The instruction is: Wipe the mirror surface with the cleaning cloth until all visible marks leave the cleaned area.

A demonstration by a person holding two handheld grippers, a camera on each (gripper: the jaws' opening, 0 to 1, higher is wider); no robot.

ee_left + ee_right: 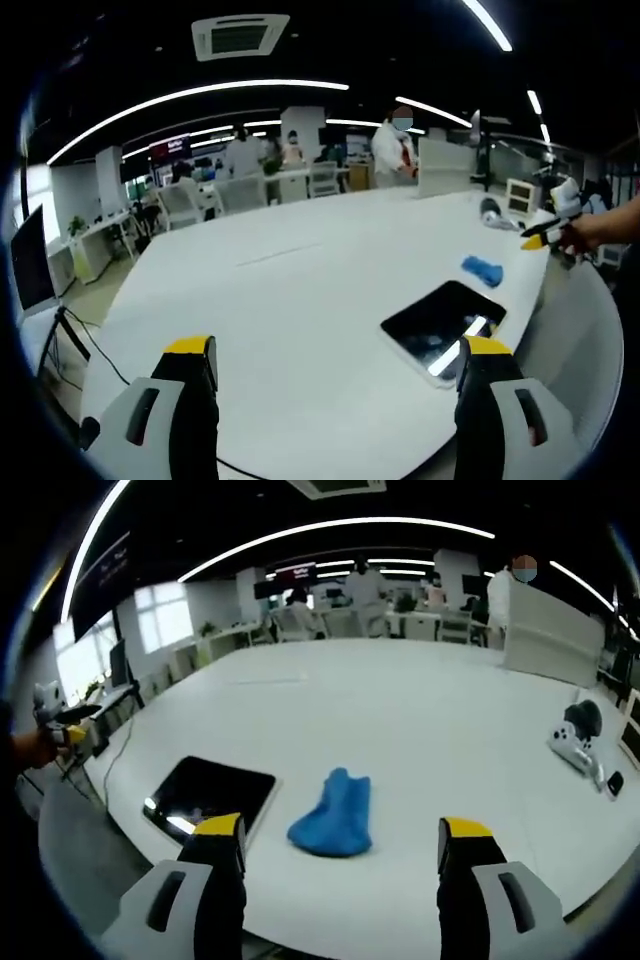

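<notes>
On the white table (pixel 420 720), the mirror (pixel 210 795) lies flat at the near left edge, the blue cloth (pixel 335 815) crumpled just beside it. Both grippers, left (pixel 335 375) and right (pixel 340 855), hang spread and empty. Best to pinch the cloth's raised fold with the right one, then sweep leftward across the glass.

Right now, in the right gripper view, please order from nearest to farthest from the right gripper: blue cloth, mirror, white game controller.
1. blue cloth, just ahead between the jaws.
2. mirror, ahead-left, near the table edge.
3. white game controller, far right.
</notes>
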